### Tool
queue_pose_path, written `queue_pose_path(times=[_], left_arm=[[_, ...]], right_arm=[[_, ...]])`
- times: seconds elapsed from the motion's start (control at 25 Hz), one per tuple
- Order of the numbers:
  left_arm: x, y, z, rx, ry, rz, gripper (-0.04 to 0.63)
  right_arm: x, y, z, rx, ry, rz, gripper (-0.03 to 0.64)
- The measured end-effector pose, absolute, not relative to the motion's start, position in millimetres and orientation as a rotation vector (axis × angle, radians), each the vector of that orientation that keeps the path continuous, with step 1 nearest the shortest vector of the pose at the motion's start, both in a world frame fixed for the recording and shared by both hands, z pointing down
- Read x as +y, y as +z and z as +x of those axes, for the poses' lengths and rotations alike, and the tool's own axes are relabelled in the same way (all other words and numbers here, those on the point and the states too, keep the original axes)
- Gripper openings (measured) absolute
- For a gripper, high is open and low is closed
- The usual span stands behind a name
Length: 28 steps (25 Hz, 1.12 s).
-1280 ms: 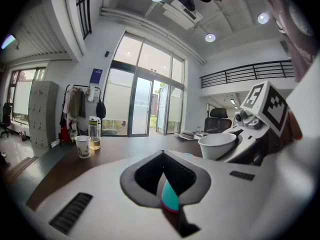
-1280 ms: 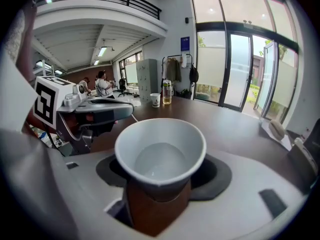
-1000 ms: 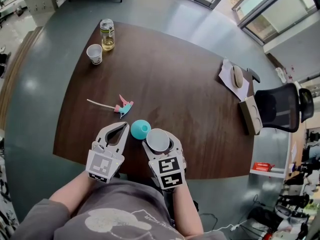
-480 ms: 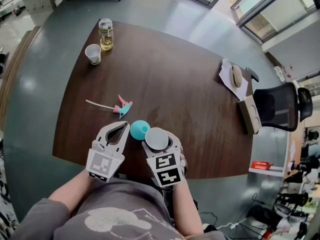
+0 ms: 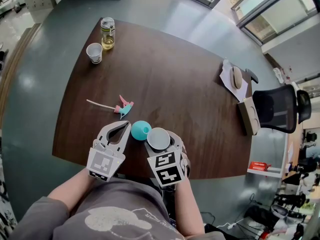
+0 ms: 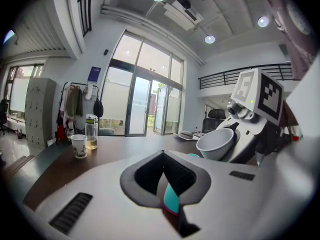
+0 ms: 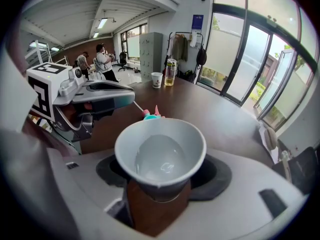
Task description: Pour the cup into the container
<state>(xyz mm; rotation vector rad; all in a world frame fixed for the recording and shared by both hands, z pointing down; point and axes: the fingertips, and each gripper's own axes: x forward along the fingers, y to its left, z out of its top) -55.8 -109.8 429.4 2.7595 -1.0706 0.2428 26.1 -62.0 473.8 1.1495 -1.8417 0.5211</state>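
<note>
My right gripper (image 5: 158,140) is shut on a pale grey cup (image 5: 158,138) and holds it upright just above the table's near edge. Clear liquid lies in the cup's (image 7: 160,156) bottom, and the jaws (image 7: 162,178) clasp its lower body from both sides. A small round teal container (image 5: 140,129) stands on the table, touching or nearly touching the cup's left side. My left gripper (image 5: 125,126) is shut with nothing held, its tips just left of the teal container. The left gripper view shows the held cup (image 6: 216,143) to the right of those closed tips (image 6: 162,153).
A pink and teal spray nozzle with a tube (image 5: 122,107) lies just beyond the left gripper. A paper cup (image 5: 94,53) and a bottle of yellowish liquid (image 5: 107,34) stand at the far left corner. A mouse on paper (image 5: 237,76) and a box (image 5: 250,115) sit at the right edge, beside a chair (image 5: 280,106).
</note>
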Motion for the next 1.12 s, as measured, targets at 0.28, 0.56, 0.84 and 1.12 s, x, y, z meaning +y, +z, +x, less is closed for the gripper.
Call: queue_pose_path(times=[0.28,0.56,0.84,1.12], left_arm=[[-111.8,436.0,-54.7,-1.048,0.257,2.758,0.008],[-113.9,435.8,-52.0,-1.033,0.242,2.754,0.008],[-115.6,438.5,-49.5,-1.021,0.242,2.748,0.008],[-117.7,439.5,-50.3,-1.023,0.232,2.743,0.008]], right_arm=[[-61.9,476.5,23.7,-1.823,0.527,1.113,0.290],[-59.6,478.3,24.7,-1.784,0.531,1.084,0.289],[-60.7,475.8,28.3,-1.736,0.517,1.063,0.289],[-59.2,475.6,28.6,-1.697,0.496,1.029,0.288]])
